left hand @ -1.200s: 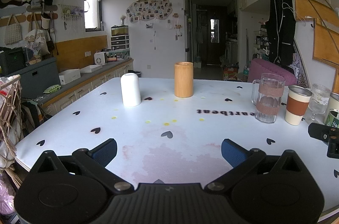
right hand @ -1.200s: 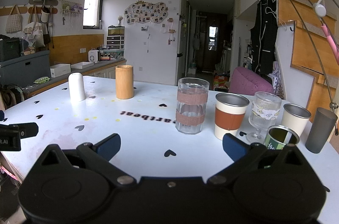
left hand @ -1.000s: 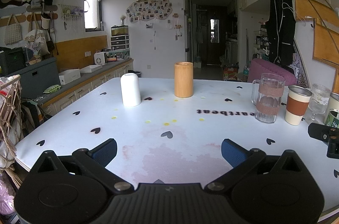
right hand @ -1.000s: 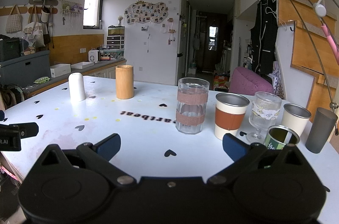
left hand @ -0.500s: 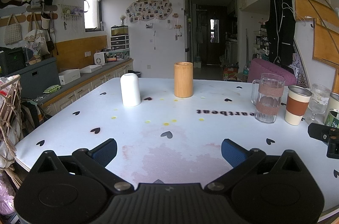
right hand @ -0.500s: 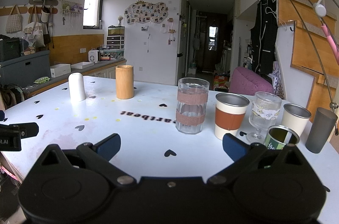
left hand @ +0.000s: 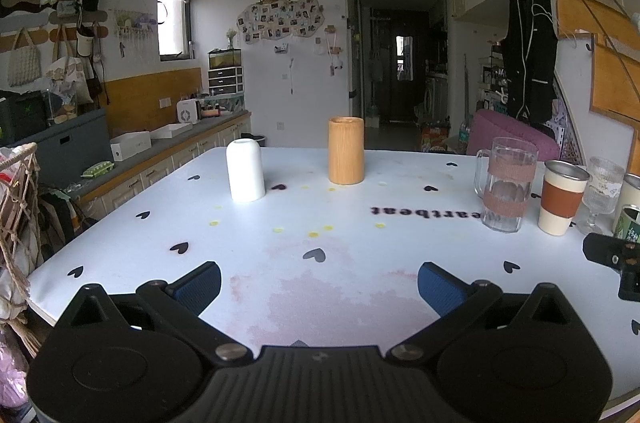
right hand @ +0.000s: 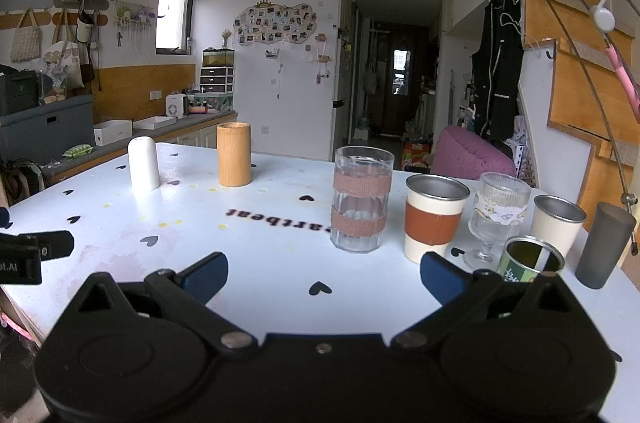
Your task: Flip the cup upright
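A white cup [left hand: 245, 170] stands mouth-down on the white table [left hand: 280, 223], far left of centre; it also shows in the right wrist view [right hand: 143, 163]. A dark grey cup [right hand: 605, 245] stands mouth-down at the far right. My left gripper [left hand: 319, 285] is open and empty above the table's near edge, well short of the white cup. My right gripper [right hand: 323, 275] is open and empty, low over the table in front of the row of cups.
A wooden cup [left hand: 346, 156], a glass mug with brown bands [right hand: 362, 199], a brown-sleeved metal cup [right hand: 435, 219], a stemmed glass [right hand: 498, 219], a cream metal cup [right hand: 558, 225] and a green tin [right hand: 530, 259] stand upright. A counter [left hand: 132, 159] runs along the left.
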### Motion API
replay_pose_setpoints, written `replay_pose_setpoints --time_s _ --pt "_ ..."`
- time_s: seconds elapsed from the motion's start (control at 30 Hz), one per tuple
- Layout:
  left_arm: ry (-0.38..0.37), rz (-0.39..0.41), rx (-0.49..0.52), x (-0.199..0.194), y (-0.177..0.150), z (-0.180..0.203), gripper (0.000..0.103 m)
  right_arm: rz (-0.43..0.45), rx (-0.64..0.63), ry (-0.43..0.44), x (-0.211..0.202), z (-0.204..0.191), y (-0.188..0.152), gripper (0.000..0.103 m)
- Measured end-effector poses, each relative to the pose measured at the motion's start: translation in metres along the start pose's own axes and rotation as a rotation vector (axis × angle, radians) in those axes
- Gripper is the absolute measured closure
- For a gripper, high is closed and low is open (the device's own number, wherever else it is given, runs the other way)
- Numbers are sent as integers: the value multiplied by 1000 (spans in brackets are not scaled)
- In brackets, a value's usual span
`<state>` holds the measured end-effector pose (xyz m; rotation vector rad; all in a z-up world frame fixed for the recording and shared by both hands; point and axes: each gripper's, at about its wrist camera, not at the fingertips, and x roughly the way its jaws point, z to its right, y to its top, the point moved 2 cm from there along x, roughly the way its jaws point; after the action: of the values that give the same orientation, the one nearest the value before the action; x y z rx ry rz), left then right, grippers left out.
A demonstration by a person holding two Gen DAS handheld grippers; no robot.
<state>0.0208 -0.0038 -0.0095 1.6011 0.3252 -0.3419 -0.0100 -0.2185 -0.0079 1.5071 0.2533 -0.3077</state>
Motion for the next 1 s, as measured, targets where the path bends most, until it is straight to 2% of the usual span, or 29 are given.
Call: replay_pose_setpoints --time_s 0.17,0.5,0.6,0.73,0.87,1.0 --pt "9 5 -8 9 0 -2 0 5 -5 -4 -1 0 -3 0" --pt "76 68 3 43 36 -35 0 9 -19 35 -5 -8 -11 0" --pt "94 73 7 66 51 -47 0 1 -13 71 -5 -9 -16 0" --pt "104 68 11 105 73 -60 0 -4 22 174 -6 -5 -23 0" --pt "101 40 -3 148 93 -72 0 7 6 188 -11 -7 -29 0" --pt "97 -29 -31 203 109 -79 2 5 -3 207 -10 -5 -35 0"
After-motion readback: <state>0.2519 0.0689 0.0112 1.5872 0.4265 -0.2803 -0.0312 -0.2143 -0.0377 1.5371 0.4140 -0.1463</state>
